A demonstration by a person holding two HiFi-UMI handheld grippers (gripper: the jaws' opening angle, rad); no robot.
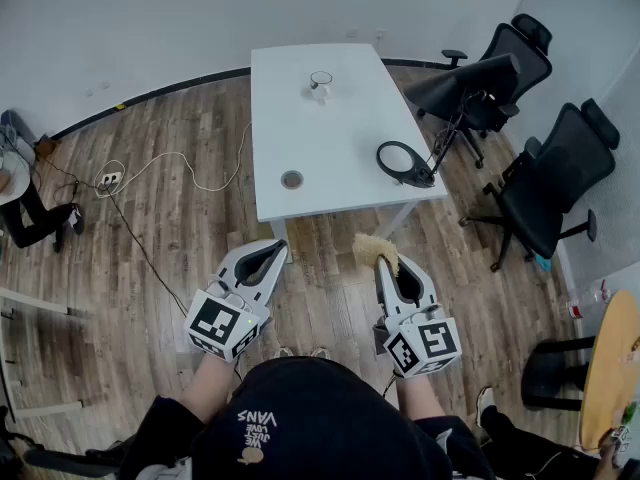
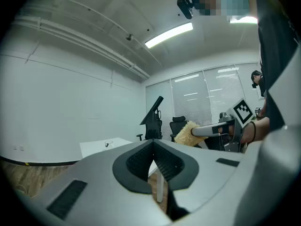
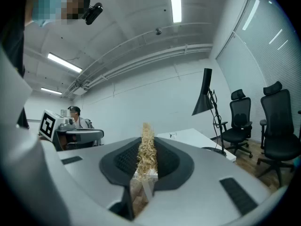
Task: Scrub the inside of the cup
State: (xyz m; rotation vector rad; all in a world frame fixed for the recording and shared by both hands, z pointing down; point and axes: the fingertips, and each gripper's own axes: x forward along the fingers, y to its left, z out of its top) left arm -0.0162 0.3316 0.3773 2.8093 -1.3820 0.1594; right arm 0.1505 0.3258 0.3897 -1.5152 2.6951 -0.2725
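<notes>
Reach matters first: the cup (image 1: 320, 85) stands far off on the white worktop (image 1: 330, 168), so step in, open the empty, closed fingers of the left gripper (image 1: 271, 253) to steady it, and lead with the fibrous scrubber (image 1: 372, 250) pinched in the fingers of the right gripper (image 1: 388, 270).

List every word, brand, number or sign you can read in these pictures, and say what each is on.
"VANS": white print on the person's black top, upside down in the head view.
Smaller white lines under it: too small to read.
Square markers on the left gripper and right gripper: patterns, no letters.
</notes>
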